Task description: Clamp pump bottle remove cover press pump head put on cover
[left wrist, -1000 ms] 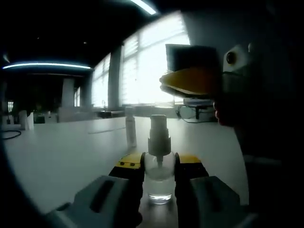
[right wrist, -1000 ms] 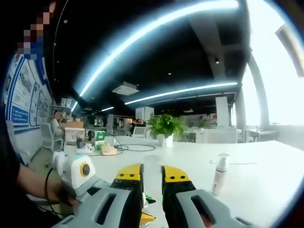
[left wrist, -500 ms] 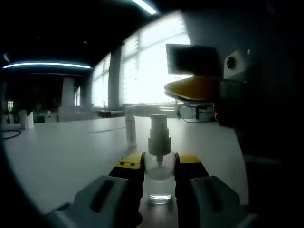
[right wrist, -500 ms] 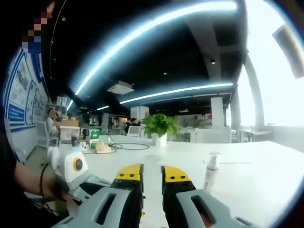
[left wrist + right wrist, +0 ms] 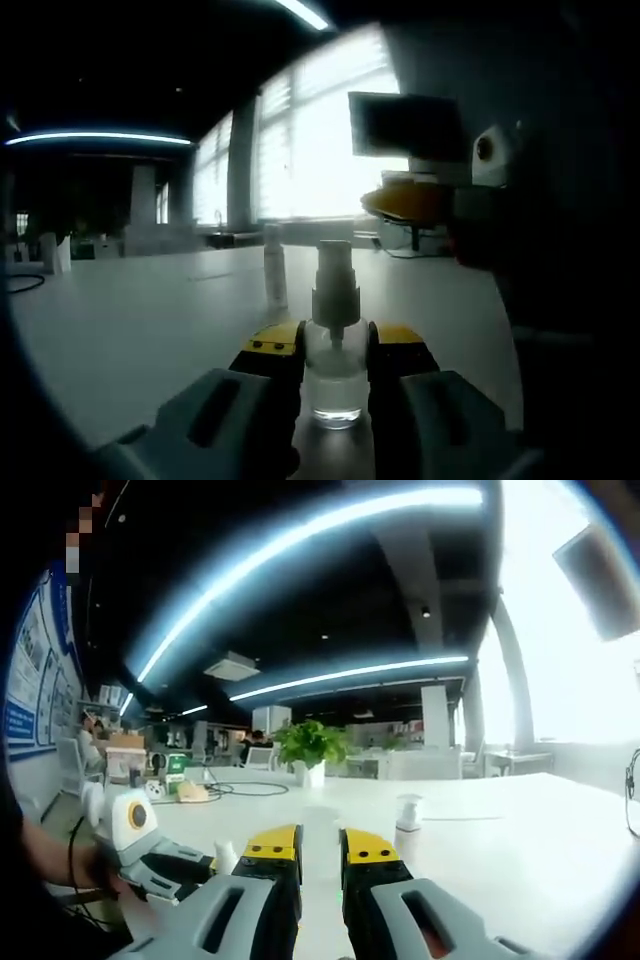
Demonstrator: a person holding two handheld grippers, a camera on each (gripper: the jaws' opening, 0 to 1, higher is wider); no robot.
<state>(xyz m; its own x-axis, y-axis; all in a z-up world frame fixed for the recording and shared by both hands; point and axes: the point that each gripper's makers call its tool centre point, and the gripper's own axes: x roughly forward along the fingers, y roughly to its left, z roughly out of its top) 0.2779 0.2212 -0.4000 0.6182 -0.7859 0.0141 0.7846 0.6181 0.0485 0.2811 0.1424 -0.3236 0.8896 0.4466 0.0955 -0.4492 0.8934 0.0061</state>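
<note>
Left tool [image 5: 336,345]: yellow-tipped jaws closed on the small clear plastic pump bottle [image 5: 334,372], one jaw on each flank of the body. Bottle stands upright on the pale white table [image 5: 120,330], near its front edge. White pump head [image 5: 335,282] bare; no cover on it, so cover looks already off.

Right tool [image 5: 415,202]: seen in the left gripper view as a yellow beak up and right of the pump head, apart from it. In the right gripper view, right tool [image 5: 320,845] jaws sit narrow, nearly closed, a thin gap between the tips; cannot tell whether anything is gripped there.

Also on table: a second slim white pump bottle [image 5: 272,275] behind the clamped one, well apart. Green potted plant [image 5: 305,745] far off across the room.

Step in hand, by my reading: pressing the pump head.

How to do it well:
- Bring the right tool over the top of the head, centred, not on the nozzle edge.
- Push straight down along the bottle's axis; a slanted push may tip it.
- Left clamp firm and low, bottle base flat on table.
</note>
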